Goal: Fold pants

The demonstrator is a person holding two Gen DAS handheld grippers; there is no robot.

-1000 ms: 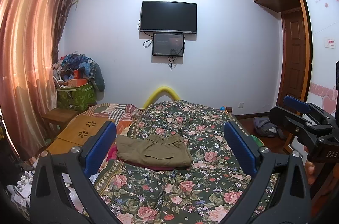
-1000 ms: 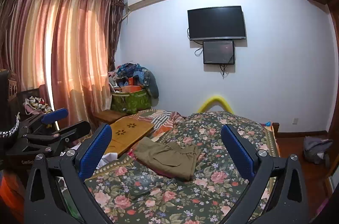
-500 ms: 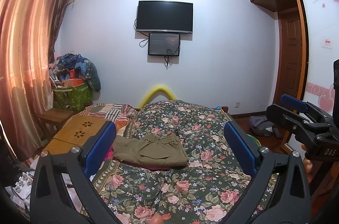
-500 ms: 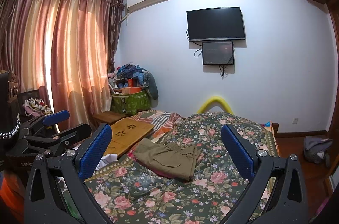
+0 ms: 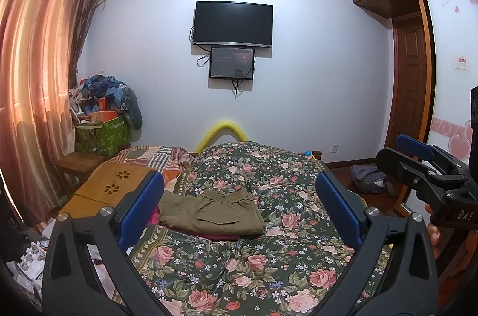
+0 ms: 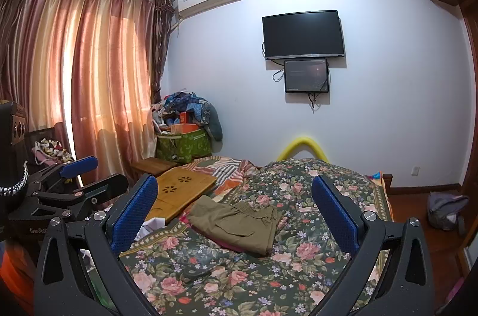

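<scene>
Olive-green pants lie folded into a compact rectangle on the floral bedspread, waistband toward the far wall; in the right wrist view the pants sit left of centre. A dark red cloth peeks out under them. My left gripper hangs open above the bed, well short of the pants, nothing between its blue pads. My right gripper is open too, raised over the near part of the bed. Each gripper shows at the edge of the other's view.
A wooden lap table lies on the bed's left side beside a striped quilt. A green bin of clutter stands by the curtains. A wall television hangs ahead. A grey bag sits on the floor right.
Both views shifted only slightly; the grippers stay open and raised, and the folded pants have not moved.
</scene>
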